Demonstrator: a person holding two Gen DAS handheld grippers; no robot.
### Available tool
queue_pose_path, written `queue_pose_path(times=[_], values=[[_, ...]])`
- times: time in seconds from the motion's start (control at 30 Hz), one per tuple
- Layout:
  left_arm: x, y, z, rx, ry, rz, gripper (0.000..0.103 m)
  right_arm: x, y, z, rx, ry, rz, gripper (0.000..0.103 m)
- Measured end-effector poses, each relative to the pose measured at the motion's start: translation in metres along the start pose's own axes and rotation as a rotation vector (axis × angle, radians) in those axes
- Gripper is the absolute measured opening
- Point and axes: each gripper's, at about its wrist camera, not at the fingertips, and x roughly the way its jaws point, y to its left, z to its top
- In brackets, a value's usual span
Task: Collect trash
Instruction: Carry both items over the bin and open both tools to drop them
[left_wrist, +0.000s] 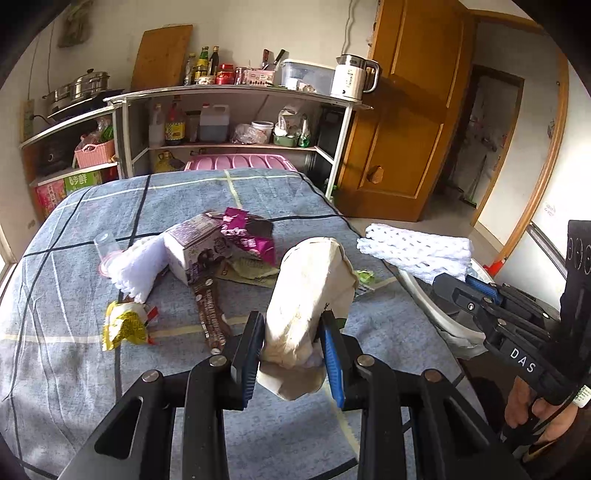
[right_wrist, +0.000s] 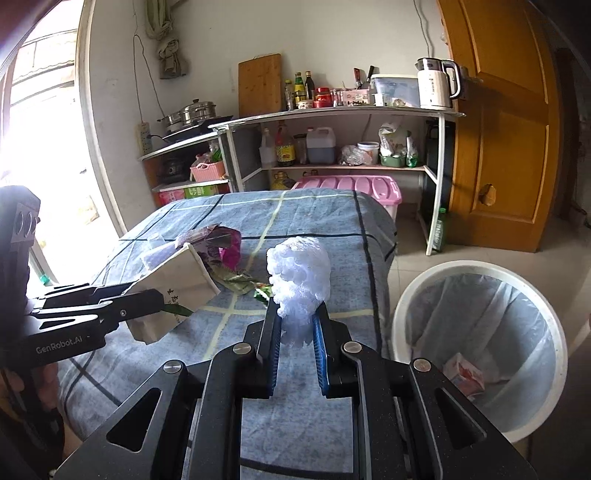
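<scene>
White foam netting pinched in the right tool beside the lined bin, beige paper bag clamped in the left tool above the checked blue counter, wrappers strewn there

left gripper clamping paper bag, littered table

Litter pile on the table, shelving unit behind it, trash bin on the floor right of the table, carton inside.
</scene>
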Motion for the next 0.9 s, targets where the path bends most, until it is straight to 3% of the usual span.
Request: queue_pose_path(times=[0.47, 0.7, 0.9], values=[[0.047, -0.097, 0.030, 0.110, 0.020, -0.151, 0.032, -0.037, -0.075, -0.005, 0.061, -0.029, -0.174, 0.017], [0.085, -0.142, 0.036, 0.183, 0.063, -0.173, 0.032, -0.026, -0.125, -0.015, 0.090, 0.041, -0.252, 0.017], [0.121, -0.173, 0.031, 0.217, 0.145, -0.208, 0.032, -0.014, -0.157, -0.028, 0.118, 0.103, -0.284, 0.017]])
